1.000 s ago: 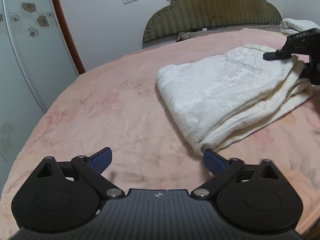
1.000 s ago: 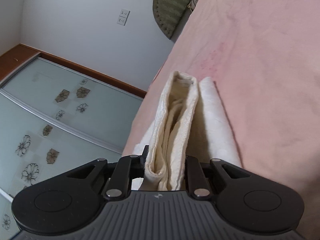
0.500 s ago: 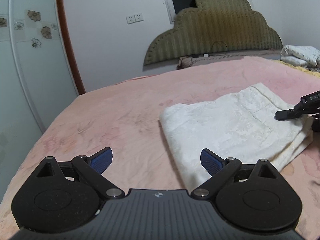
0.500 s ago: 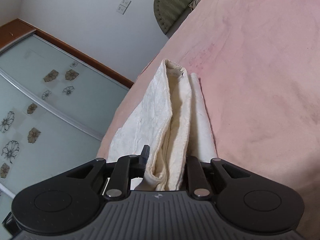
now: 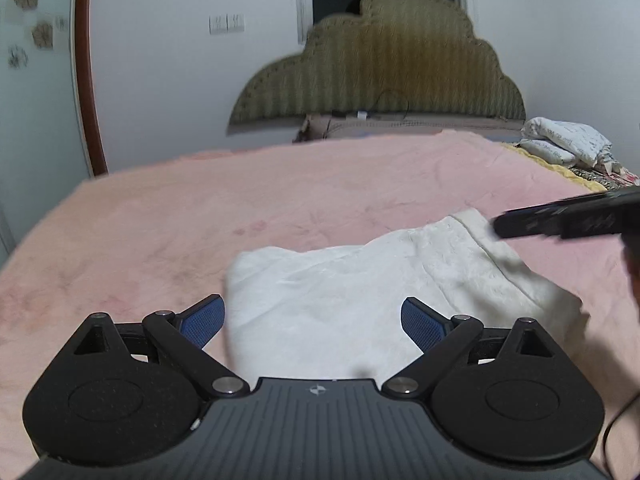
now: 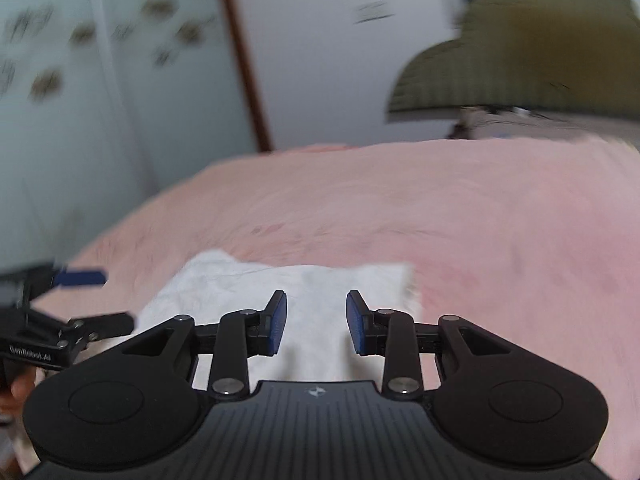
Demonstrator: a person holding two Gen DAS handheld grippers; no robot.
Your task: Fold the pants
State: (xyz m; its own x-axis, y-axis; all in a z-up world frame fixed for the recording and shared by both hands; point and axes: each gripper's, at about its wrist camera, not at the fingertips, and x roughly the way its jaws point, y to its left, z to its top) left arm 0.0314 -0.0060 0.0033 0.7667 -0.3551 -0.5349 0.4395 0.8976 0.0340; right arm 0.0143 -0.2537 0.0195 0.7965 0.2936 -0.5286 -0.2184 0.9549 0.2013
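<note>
The cream-white pants (image 5: pixel 360 292) lie folded into a flat bundle on the pink bed cover (image 5: pixel 280 200); they also show in the right wrist view (image 6: pixel 312 300). My left gripper (image 5: pixel 313 316) is open and empty, held just above the near edge of the bundle. My right gripper (image 6: pixel 316 320) is open and empty above the bundle. Its black finger shows blurred at the right in the left wrist view (image 5: pixel 560 220). The left gripper shows at the left edge of the right wrist view (image 6: pixel 60 308).
A padded olive headboard (image 5: pixel 380 60) stands at the far end of the bed. Folded white bedding (image 5: pixel 568 140) lies at the far right corner. A glass wardrobe door with flower decals (image 6: pixel 80 80) stands on the left.
My right gripper has let go of the pants edge, opened and swung level. The pants now lie flat. My left gripper has moved right, over the bundle's near edge.
</note>
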